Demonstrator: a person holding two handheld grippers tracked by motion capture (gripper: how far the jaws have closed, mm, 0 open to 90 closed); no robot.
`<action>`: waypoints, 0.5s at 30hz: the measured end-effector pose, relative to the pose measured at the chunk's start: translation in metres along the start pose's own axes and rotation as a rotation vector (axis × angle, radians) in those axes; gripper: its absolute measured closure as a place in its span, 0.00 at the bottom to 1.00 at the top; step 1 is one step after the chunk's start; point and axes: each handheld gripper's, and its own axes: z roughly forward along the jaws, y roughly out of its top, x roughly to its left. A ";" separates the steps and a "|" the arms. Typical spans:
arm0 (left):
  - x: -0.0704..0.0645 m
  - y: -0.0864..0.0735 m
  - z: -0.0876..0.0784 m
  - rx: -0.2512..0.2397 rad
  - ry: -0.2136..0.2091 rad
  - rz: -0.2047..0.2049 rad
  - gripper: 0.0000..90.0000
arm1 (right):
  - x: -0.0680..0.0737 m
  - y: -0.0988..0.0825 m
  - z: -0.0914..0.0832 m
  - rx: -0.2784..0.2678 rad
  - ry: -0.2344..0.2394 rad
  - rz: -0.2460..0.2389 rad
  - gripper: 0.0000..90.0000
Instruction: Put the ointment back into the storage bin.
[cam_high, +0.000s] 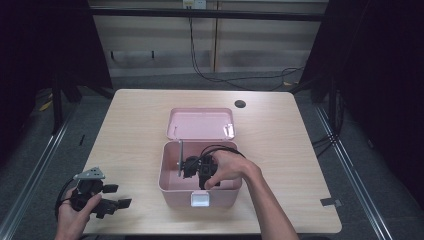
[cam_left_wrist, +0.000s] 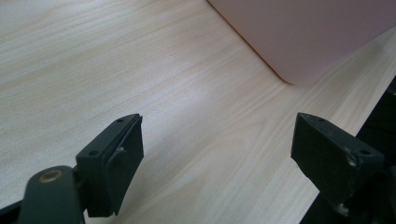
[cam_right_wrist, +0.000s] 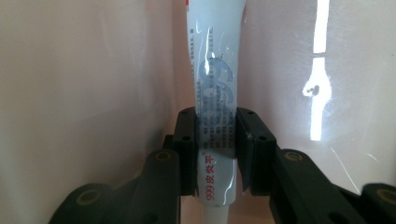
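Observation:
A white ointment tube (cam_right_wrist: 215, 116) with blue and red print stands between the black jaws of my right gripper (cam_right_wrist: 217, 154), which is shut on it. In the high view my right gripper (cam_high: 196, 169) reaches down inside an open pink box (cam_high: 170, 185), where the tube (cam_high: 180, 157) shows as a thin upright strip near the left wall. My left gripper (cam_high: 114, 201) rests low at the table's front left, open and holding nothing. In the left gripper view its jaws (cam_left_wrist: 217, 154) stand wide apart over bare wood, with the pink box (cam_left_wrist: 303, 37) ahead.
The box's lid (cam_high: 200, 123) lies flat behind it, and a white latch (cam_high: 201, 200) sits on its front wall. A round dark cable hole (cam_high: 240, 104) is in the wooden table (cam_high: 130, 130) at the back. The table's front edge runs close under my left gripper.

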 end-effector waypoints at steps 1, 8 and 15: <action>0.000 0.000 0.000 0.000 0.001 0.000 0.19 | 0.000 0.000 0.001 0.001 0.004 -0.002 0.79; 0.000 0.000 -0.001 0.003 -0.002 0.000 0.19 | -0.002 0.003 0.004 0.013 0.017 -0.006 0.79; 0.000 0.000 0.000 0.000 0.002 0.000 0.19 | -0.003 0.003 0.007 0.016 0.023 -0.002 0.79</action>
